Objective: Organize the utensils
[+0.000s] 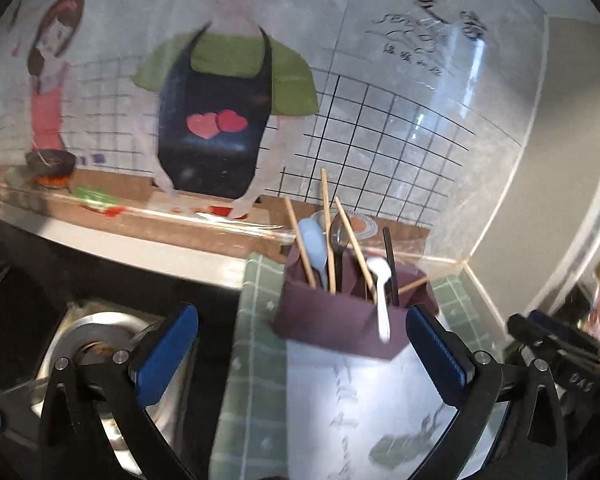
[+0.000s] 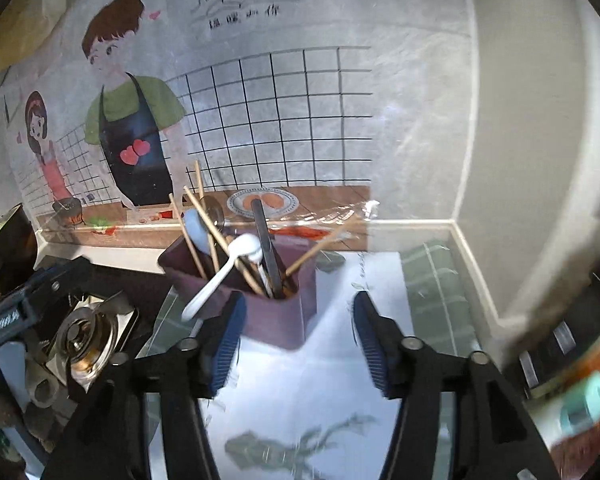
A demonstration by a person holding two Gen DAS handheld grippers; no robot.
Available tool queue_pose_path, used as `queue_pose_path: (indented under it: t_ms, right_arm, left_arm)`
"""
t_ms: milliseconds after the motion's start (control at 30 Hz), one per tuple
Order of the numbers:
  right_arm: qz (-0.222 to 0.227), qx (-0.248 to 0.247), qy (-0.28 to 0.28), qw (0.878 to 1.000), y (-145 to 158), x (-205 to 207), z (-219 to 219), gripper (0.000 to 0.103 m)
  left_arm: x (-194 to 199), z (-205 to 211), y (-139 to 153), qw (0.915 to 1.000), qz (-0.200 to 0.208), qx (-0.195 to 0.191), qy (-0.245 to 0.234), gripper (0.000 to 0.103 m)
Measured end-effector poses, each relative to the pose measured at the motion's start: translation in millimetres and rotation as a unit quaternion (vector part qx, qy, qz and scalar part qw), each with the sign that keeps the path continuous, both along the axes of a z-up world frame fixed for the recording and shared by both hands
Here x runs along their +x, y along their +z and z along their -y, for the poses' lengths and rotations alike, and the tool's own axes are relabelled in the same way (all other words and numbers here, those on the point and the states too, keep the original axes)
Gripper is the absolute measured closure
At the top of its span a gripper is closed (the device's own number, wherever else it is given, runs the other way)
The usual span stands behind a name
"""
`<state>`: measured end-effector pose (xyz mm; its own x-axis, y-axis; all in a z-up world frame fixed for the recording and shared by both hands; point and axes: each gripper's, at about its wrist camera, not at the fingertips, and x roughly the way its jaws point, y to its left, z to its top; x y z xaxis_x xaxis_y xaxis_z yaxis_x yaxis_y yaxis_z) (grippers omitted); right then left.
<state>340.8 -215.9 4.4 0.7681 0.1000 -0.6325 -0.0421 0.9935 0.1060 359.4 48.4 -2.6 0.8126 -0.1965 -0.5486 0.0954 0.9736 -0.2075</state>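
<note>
My left tool (image 1: 302,354) and right tool (image 2: 296,338) both hung released, gripping nothing. The purple square plastic utensil holder (image 2: 276,320) stood on the bench at 12 o'clock from my right tool, the nearer; its white plastic spoon (image 2: 220,276) leaned toward 8 o'clock.

The purple holder (image 1: 336,312) hides my utensils' lower ends, and the teal thing (image 2: 580,408) at my right is too blurred to name.
</note>
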Motion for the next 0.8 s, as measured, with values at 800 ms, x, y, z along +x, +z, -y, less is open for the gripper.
queue_pose_path:
  t_ms: [800]
  right_arm:
    - [0.039,-0.02,-0.005,0.999,-3.6,-186.2,-24.0,0.006]
  left_arm:
    - [-214.4,24.0,5.7,0.9928,0.049,0.103,0.038,0.0]
